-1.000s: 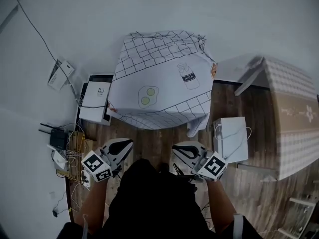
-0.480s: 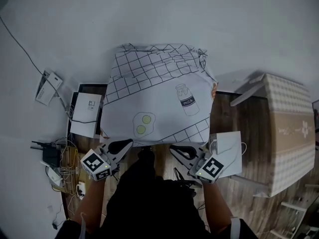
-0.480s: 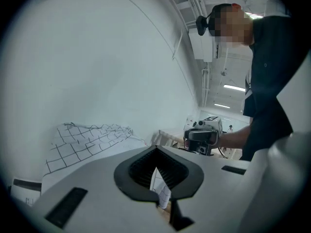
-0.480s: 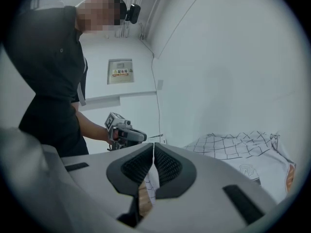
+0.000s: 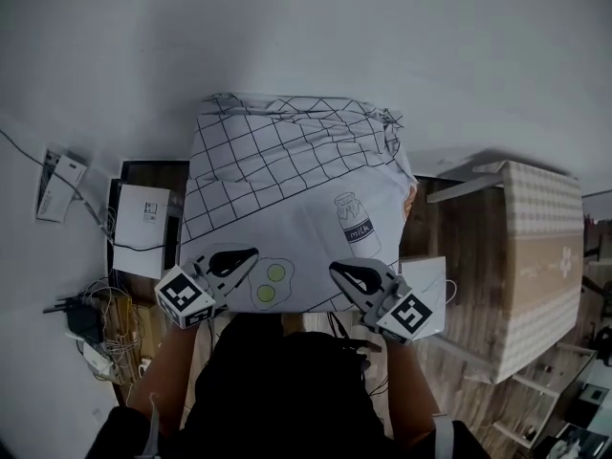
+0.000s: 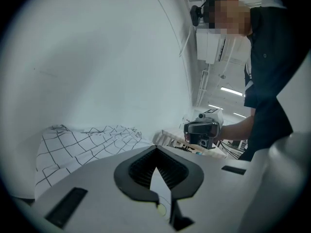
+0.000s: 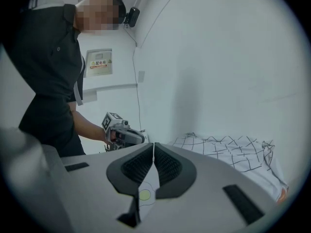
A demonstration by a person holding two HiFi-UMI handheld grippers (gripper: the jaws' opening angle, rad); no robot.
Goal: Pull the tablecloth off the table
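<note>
A white tablecloth [image 5: 287, 185] with a black grid, a milk bottle print and a fried-egg print covers the small table, which is hidden beneath it. My left gripper [image 5: 234, 259] hovers over the cloth's near edge beside the egg print, jaws shut and empty. My right gripper [image 5: 346, 273] sits over the near edge below the milk print, also shut with nothing held. In the left gripper view the closed tips [image 6: 156, 149] point across the cloth [image 6: 82, 142]. The right gripper view shows its tips [image 7: 153, 145] closed, with the cloth [image 7: 228, 152] beyond.
A white wall stands just behind the table. A second table with a beige checked cloth [image 5: 540, 247] is at the right, a white paper bag [image 5: 432, 280] between. Boxes [image 5: 143, 218] and a tangle of cables [image 5: 86, 318] lie on the floor at the left.
Both grippers have travelled forward from above the wooden floor to the tablecloth's near edge. The table now looks closer and larger. The jaws stayed shut.
</note>
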